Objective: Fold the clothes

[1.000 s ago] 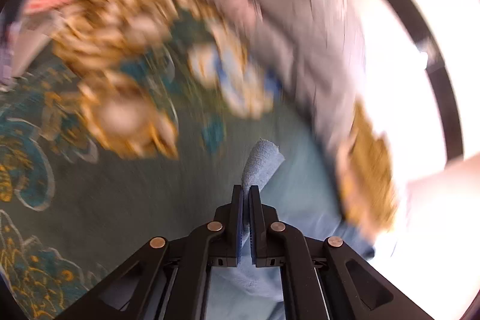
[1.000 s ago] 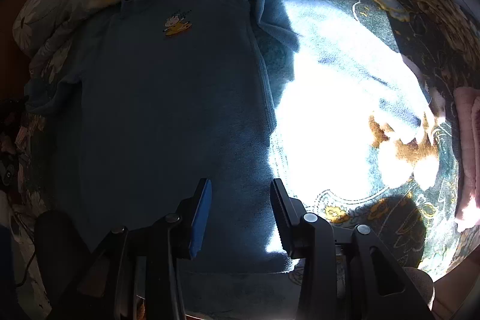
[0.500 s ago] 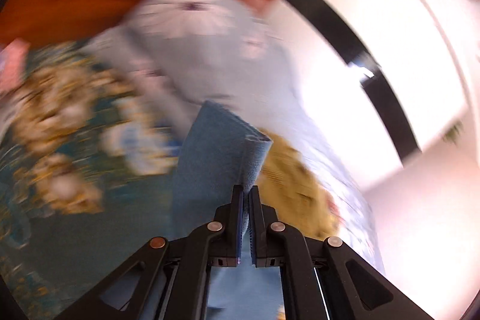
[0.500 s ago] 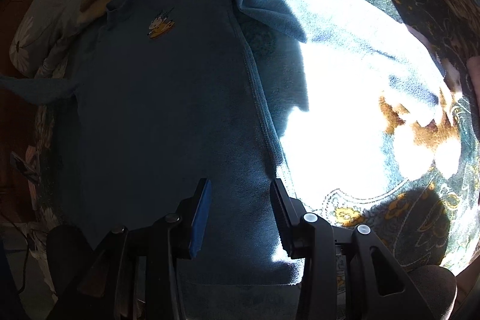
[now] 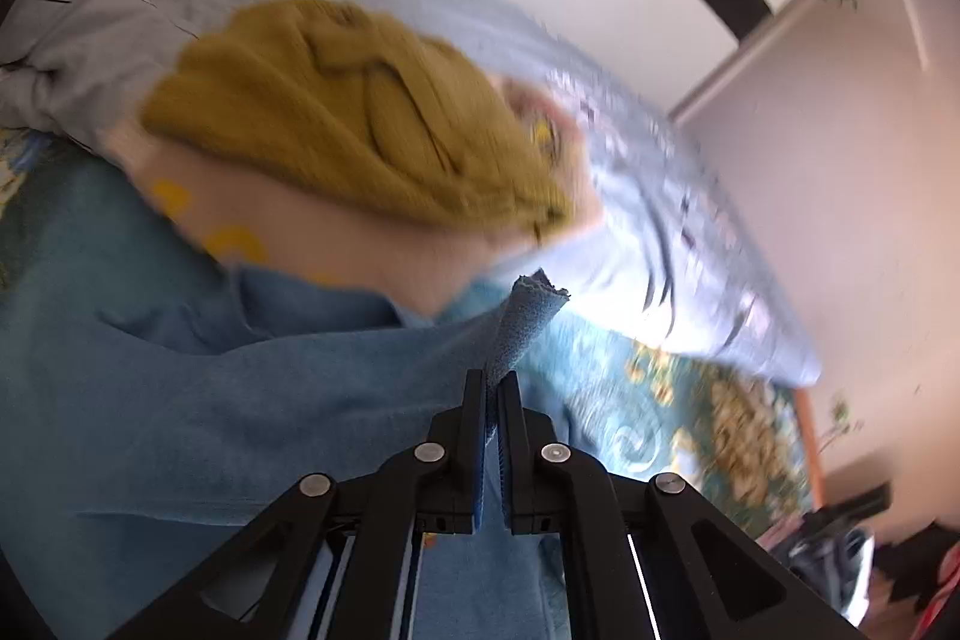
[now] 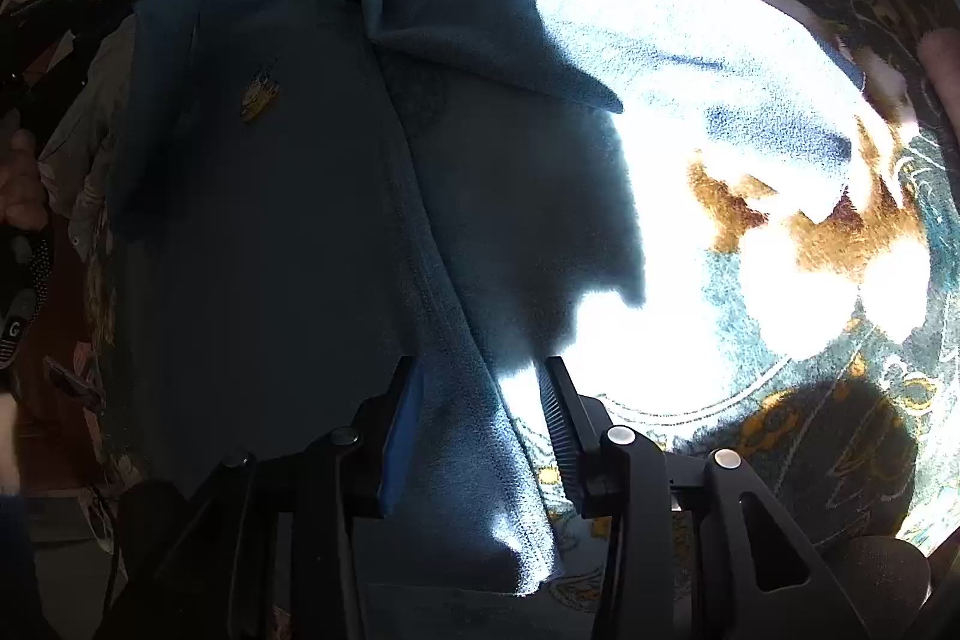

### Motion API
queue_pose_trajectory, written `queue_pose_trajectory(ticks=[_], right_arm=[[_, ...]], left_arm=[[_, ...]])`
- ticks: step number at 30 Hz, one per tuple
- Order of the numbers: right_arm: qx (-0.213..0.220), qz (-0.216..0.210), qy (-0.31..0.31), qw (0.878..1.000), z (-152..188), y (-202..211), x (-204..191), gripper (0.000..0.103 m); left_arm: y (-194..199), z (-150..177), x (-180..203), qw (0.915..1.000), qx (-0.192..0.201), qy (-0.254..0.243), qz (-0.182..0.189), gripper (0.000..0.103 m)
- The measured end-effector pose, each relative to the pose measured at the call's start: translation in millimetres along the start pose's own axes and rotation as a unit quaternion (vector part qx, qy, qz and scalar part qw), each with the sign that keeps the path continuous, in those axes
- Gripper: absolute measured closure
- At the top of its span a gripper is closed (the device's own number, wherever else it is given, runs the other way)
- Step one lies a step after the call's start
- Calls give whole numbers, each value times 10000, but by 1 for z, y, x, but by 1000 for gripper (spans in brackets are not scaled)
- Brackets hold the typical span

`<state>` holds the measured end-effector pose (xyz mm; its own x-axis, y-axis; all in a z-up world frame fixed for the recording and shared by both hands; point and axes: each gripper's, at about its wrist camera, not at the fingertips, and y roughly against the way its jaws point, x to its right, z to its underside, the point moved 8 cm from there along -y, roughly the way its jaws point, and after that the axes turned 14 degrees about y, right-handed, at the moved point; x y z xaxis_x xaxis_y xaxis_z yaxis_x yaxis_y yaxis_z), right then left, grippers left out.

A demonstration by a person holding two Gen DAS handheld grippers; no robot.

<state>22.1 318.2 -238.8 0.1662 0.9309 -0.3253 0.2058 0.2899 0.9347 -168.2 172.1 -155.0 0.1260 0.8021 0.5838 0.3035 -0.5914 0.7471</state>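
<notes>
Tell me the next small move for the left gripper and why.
Probably carry the pinched sleeve across and lay it flat on the shirt body. The left gripper is shut on the blue shirt, the sleeve lifted, while the right gripper hangs open over its side seam.

Layout of garment, bedding and grippers on the bed.

The sweater (image 6: 270, 232) lies flat on the patterned bedspread (image 6: 810, 388), collar at the far end, hem nearest the right gripper (image 6: 480, 400), whose fingers stand apart on either side of the sweater's right side seam. One sleeve (image 6: 492, 34) lies spread to the right over the bedspread. The left gripper (image 5: 492, 394) grips a fabric edge (image 5: 522, 328) of the sweater, lifted above the body of the garment. Behind the collar, a knitted garment (image 5: 360, 118) rests on a pillow (image 5: 336, 238); a quilt (image 5: 630, 172) lies behind and to the right of both.
</notes>
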Motion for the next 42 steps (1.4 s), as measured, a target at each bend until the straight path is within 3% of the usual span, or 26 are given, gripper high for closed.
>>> queue_pose_trajectory(ticks=[4,9,13,15,16,18,22,25,27,34,36,37,39,40,42], right_arm=[[45,50,-1,10000,-3,2,5,61],[89,53,-62,9999,-5,4,9,61],[121,102,-105,9998,-6,5,12,61],[173,147,-143,9996,-8,9,15,61],[221,174,-166,9995,-9,12,17,61],[380,243,-276,9986,-11,20,24,61],[825,318,-924,9918,-14,38,52,61],[1138,263,-1722,9781,-10,44,82,59],[1275,198,-2353,9633,-6,45,103,59],[1488,169,-3003,9420,-22,38,108,56],[1530,183,-2950,9430,-25,42,113,56],[1553,145,-2924,9435,-25,45,118,58],[1526,111,-2817,9472,-29,58,125,82],[1508,196,-2763,9489,-27,66,124,90],[1567,264,-2755,9481,-25,81,129,95]], left_arm=[[-45,30,-4,9979,-471,-91,-442,99],[-72,47,-24,9933,-855,-82,-770,98],[-85,65,-34,9857,-1480,-92,-799,78],[-82,69,-31,9854,-1538,-179,-705,70],[-80,72,-29,9846,-1607,-181,-657,60],[-73,76,-25,9831,-1762,-78,-486,57],[-30,72,-30,9871,-1570,300,-88,54],[17,72,-61,9871,-1373,805,155,49],[50,73,-91,9870,-1238,1024,99,48],[149,79,-195,9787,-737,1906,-189,45],[165,84,-214,9758,-636,2082,-213,45],[170,85,-222,9737,-586,2193,-194,45],[174,86,-231,9696,-497,2394,-89,45],[176,85,-233,9681,-452,2464,-39,45],[181,81,-233,9664,-374,2543,43,45]])
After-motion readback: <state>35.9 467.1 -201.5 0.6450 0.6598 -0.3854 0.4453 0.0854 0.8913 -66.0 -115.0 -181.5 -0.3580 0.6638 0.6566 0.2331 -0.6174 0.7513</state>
